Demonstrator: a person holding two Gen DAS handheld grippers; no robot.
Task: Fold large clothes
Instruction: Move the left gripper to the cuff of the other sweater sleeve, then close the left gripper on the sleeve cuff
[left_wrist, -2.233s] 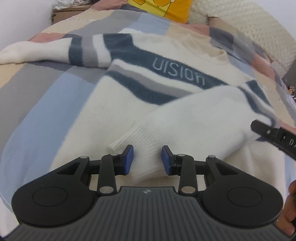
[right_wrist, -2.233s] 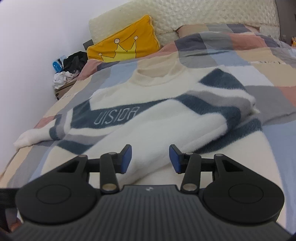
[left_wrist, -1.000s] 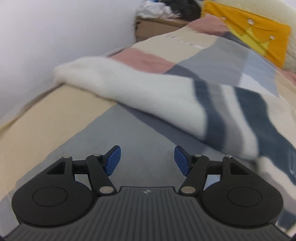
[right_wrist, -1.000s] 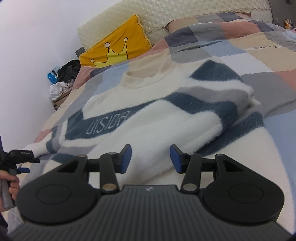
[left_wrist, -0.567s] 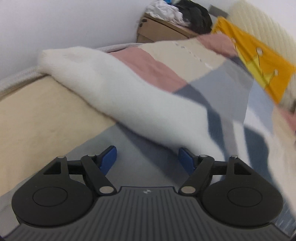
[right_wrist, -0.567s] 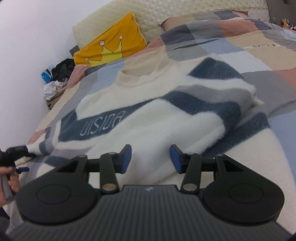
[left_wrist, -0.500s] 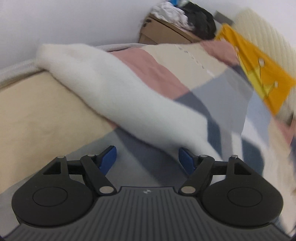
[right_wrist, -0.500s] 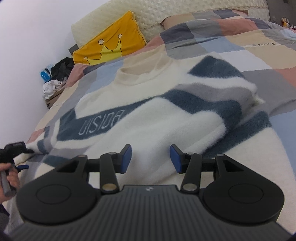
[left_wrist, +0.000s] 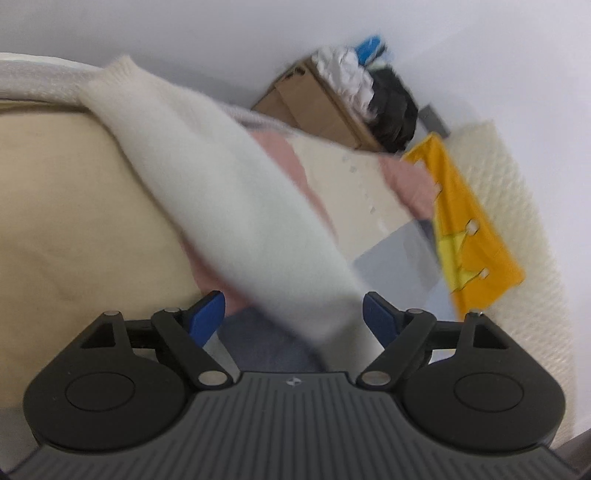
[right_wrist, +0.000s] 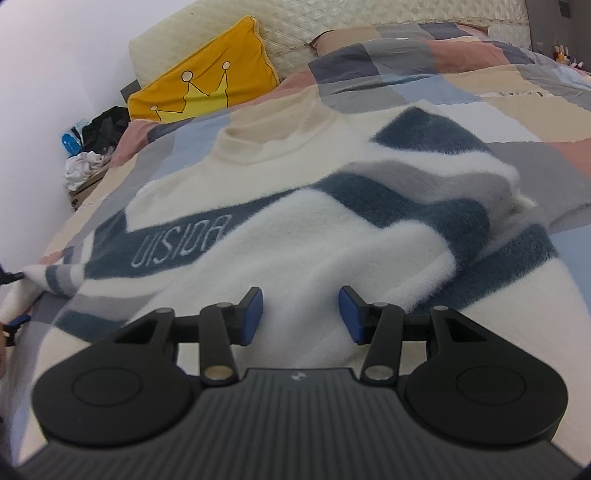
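A cream sweater (right_wrist: 295, 236) with dark blue and grey stripes lies face up on the bed. Its right sleeve (right_wrist: 424, 206) is folded across the chest. Its left sleeve (left_wrist: 229, 206) stretches out to the bed's left edge. My left gripper (left_wrist: 293, 314) is open, with the sleeve lying between its fingers, near the cuff end. My right gripper (right_wrist: 301, 314) is open and empty, just above the sweater's lower front.
The bed has a patchwork quilt (right_wrist: 461, 74) in pink, grey, blue and beige. A yellow crown pillow (right_wrist: 207, 88) leans at the headboard. A cardboard box (left_wrist: 317, 103) with clothes on it stands by the white wall, left of the bed.
My left gripper has swung left from the sweater's front to the outstretched left sleeve, opened wider and closed in on it. The right gripper has barely moved.
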